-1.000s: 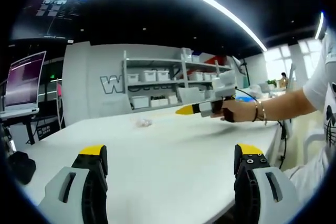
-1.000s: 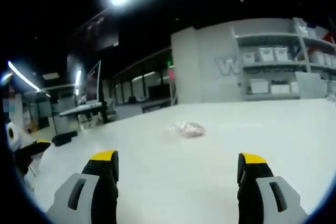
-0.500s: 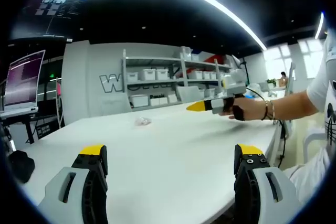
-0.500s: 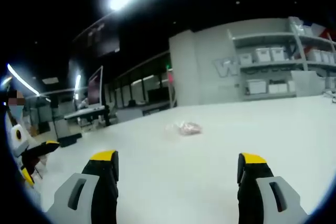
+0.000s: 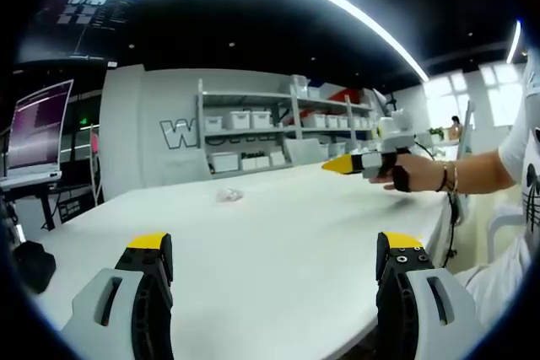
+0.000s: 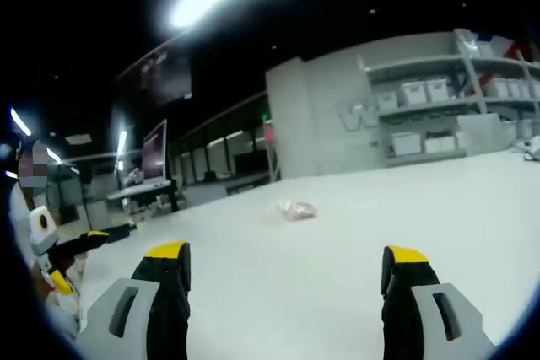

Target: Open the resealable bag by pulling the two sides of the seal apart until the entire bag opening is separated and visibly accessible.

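A small clear resealable bag (image 5: 229,196) with pinkish contents lies far out on the white table (image 5: 278,242); in the right gripper view the bag (image 6: 292,209) sits ahead of my jaws, well apart from them. My left gripper (image 5: 274,246) is open above the table's near part, nothing between its jaws. My right gripper (image 6: 285,256) is open too and empty. In the left gripper view a person's hand holds the right gripper (image 5: 341,164) over the table at the right, yellow tip pointing left. The left gripper (image 6: 72,246) shows at the left edge of the right gripper view.
Shelves with white bins (image 5: 253,137) stand against the grey wall behind the table. A monitor (image 5: 38,128) stands at the left on another desk. The table's edge (image 5: 439,225) runs down the right, beside the person's body and a chair.
In the left gripper view the hand with the right gripper has drawn back to the right. The right gripper view has tilted slightly, so the bag sits a bit higher. The bag itself has not moved.
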`<state>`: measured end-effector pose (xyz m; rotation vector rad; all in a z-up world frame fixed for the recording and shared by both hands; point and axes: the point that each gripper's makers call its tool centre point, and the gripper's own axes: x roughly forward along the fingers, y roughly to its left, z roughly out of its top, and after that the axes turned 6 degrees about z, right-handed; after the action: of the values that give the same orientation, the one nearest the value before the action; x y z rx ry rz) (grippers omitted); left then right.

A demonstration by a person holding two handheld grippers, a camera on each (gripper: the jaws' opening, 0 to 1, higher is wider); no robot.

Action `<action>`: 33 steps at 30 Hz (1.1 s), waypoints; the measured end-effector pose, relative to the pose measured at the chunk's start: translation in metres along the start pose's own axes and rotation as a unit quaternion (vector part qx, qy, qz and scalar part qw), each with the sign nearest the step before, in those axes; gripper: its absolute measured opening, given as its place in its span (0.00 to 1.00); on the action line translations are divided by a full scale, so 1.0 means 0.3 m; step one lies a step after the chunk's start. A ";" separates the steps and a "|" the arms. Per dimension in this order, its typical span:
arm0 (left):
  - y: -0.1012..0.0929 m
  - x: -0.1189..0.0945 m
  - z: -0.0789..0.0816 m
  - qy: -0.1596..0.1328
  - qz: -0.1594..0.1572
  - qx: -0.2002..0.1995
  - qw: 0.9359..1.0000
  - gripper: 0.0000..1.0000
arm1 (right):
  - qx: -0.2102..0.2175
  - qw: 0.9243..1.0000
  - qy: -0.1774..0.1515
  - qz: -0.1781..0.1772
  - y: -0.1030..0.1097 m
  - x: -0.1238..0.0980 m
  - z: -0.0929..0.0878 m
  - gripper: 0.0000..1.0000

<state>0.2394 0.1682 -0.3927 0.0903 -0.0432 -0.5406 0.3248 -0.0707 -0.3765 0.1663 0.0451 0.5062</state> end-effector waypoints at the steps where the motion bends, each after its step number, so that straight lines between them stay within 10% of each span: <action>1: -0.002 0.001 -0.002 0.001 -0.001 0.000 1.000 0.99 | 0.000 1.000 -0.001 0.000 0.000 -0.005 0.002 0.95; 33: 0.004 -0.005 0.005 0.000 0.001 -0.003 1.000 0.99 | 0.001 0.996 -0.067 -0.060 -0.093 -0.280 0.063 0.96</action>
<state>0.2386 0.1698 -0.3912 0.0842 -0.0423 -0.5381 0.2664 -0.1384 -0.3624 0.1981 -0.0749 0.3743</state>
